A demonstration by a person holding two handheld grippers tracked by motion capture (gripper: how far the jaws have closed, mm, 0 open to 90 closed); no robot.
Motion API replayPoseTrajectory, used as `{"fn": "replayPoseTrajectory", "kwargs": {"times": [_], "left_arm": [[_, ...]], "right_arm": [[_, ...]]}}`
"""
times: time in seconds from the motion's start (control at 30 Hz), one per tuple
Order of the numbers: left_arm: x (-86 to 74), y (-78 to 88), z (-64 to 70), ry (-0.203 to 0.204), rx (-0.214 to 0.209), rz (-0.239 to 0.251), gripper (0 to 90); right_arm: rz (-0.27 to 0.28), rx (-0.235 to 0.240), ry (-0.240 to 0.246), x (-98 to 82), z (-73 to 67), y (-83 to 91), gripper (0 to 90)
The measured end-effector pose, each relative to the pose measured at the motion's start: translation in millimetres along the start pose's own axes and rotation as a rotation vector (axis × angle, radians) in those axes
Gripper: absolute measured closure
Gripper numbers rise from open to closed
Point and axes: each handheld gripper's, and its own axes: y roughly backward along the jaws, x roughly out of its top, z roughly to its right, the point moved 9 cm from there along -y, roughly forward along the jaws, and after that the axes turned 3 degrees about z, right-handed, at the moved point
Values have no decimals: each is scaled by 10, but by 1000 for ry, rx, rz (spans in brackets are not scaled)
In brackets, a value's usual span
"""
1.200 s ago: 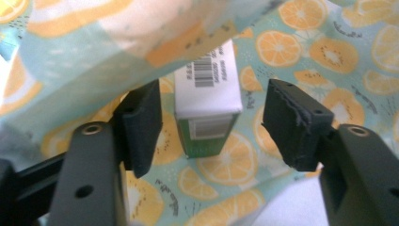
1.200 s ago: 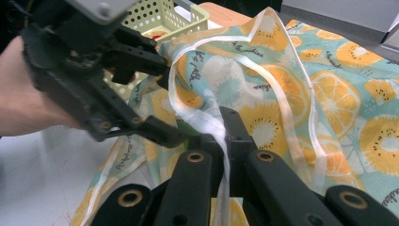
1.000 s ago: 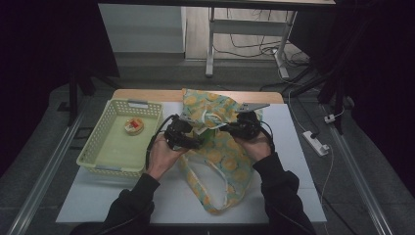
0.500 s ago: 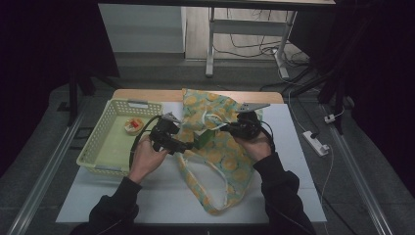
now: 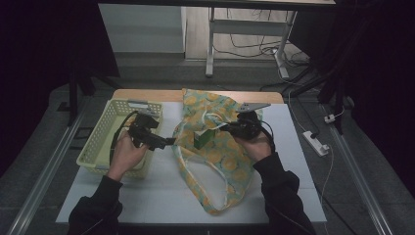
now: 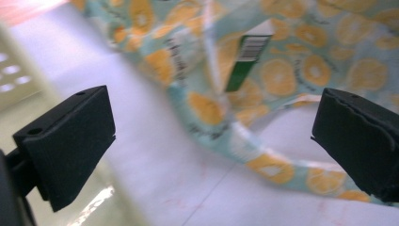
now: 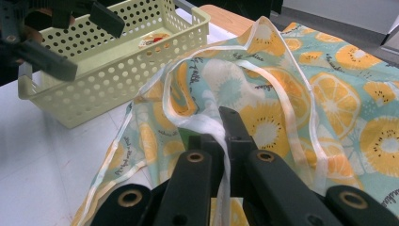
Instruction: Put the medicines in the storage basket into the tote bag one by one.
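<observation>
We see the fruit-print bag [image 5: 215, 161] spread across the middle of the white table [image 5: 161, 196], and everything else sits off it: the pale yellow basket [image 5: 105, 134] just to its left, the wooden strip [image 5: 147, 95] behind its top edge. The right gripper [image 5: 230, 128] is clamped tight on the bag's white strap [image 7: 221, 141]; in the right gripper view the thin ribbon runs straight down between the closed jaws, pinched there with the cloth lifted a little. The left gripper [image 5: 164, 142] hangs at the bag's left edge, over the gap between bag and basket, and its jaws have just been opening: they stand wide apart, with nothing between them and the bag's hem lying beyond their tips. A small green box [image 5: 201, 139] with a white barcode label stands inside the bag's mouth, between the two grippers. The bag is soft, thin, creased fabric, pale teal with orange slices and kiwi rounds, trimmed in white binding. The basket is rigid plastic, rectangular, its walls punched with rows of round holes, and something orange-red [image 7: 153, 40] lies in it.
</observation>
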Motion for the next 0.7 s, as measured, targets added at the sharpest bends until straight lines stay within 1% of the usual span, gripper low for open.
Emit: {"fn": "replayPoseTrajectory", "kwargs": {"times": [0.03,0.1,0.13,0.27,0.37,0.43,0.5,0.53,0.63,0.7], "left_arm": [[-23,20,-46,15,5,2,0],[-63,45,-123,27,19,-1,0],[-96,56,-183,34,35,-5,0],[-202,83,-376,49,67,-17,0],[-249,119,-500,70,85,-14,0],[-277,145,-586,73,105,-14,0],[-299,169,-679,74,145,-16,0],[-303,178,-711,78,155,-13,0],[-311,203,-834,96,171,1,0],[-315,202,-893,103,177,5,0]], "right_arm": [[1,1,-1,0,-2,-2,893],[-1,1,-1,-3,-2,-6,892],[-2,0,0,-6,-1,-8,892],[-5,1,0,-12,-4,-16,892],[-6,1,-1,-15,0,-17,892],[-8,1,-3,-21,4,-22,892],[-11,0,-5,-30,14,-29,892],[-12,0,-5,-33,17,-32,892],[-14,-1,-5,-38,20,-35,892],[-14,0,-5,-37,18,-35,892]]}}
